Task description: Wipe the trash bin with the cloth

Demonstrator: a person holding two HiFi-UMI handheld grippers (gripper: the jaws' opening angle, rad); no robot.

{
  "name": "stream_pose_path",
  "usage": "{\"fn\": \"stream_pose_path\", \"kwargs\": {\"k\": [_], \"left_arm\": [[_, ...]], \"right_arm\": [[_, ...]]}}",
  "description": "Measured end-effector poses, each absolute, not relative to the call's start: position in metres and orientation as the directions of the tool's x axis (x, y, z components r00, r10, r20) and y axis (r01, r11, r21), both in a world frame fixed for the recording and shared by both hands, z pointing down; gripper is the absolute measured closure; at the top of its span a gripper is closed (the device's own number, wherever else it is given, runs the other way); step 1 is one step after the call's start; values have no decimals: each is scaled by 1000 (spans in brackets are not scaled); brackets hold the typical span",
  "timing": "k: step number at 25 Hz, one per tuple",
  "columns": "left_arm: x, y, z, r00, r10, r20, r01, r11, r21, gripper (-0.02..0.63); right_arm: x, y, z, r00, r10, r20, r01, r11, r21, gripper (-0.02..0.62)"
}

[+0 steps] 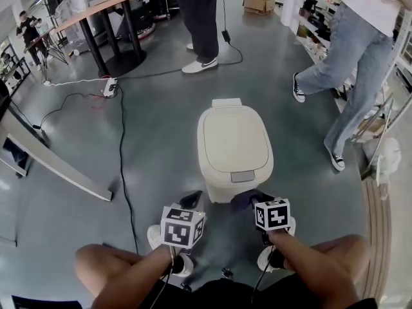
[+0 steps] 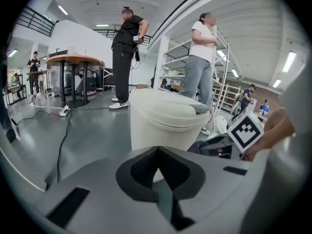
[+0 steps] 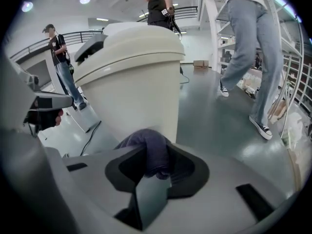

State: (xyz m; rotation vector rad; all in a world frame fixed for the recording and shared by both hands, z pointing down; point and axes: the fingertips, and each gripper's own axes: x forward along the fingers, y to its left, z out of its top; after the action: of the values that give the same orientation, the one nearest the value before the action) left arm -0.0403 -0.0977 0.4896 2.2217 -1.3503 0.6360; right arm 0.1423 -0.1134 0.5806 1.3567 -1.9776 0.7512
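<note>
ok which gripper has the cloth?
Right gripper: its jaws are shut on the dark purple cloth, beside the trash bin. Left gripper is shut on nothing.

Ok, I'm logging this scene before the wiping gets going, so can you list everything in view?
trash bin: one, cream, lid down, on the grey floor just ahead of both grippers
cloth: one, dark purple, bunched close to the bin's front
cables: several, black, across the floor at left
power strip: one, white, far left
table: one, wooden top, black legs, far left
cardboard box: one, brown, far end
bystanders: two close, one in dark trousers beyond the bin, one in jeans at right; others far off
shoes: two, white, under the grippers
left gripper: grey, jaws together, empty
right gripper: grey, jaws shut on the cloth
</note>
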Motion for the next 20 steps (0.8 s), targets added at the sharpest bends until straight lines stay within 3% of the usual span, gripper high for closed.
{"fn": "stream_pose_path", "kwargs": {"k": [8, 11, 16, 20], "left_arm": [[-50, -105, 507, 365, -691, 625, -922, -362, 137, 609], [-57, -104, 530, 345, -686, 641, -938, -275, 211, 609], [-73, -100, 549, 304, -686, 661, -952, -254, 174, 609], [-89, -97, 564, 286, -676, 679, -958, -224, 180, 608]], "right_arm": [[152, -102, 587, -261, -586, 767, -948, 305, -90, 497], [135, -86, 596, -291, -561, 775, -933, 347, -99, 497], [91, -80, 597, -365, -521, 772, -890, 438, -126, 497], [60, -82, 623, -384, -492, 781, -902, 380, -205, 497]]}}
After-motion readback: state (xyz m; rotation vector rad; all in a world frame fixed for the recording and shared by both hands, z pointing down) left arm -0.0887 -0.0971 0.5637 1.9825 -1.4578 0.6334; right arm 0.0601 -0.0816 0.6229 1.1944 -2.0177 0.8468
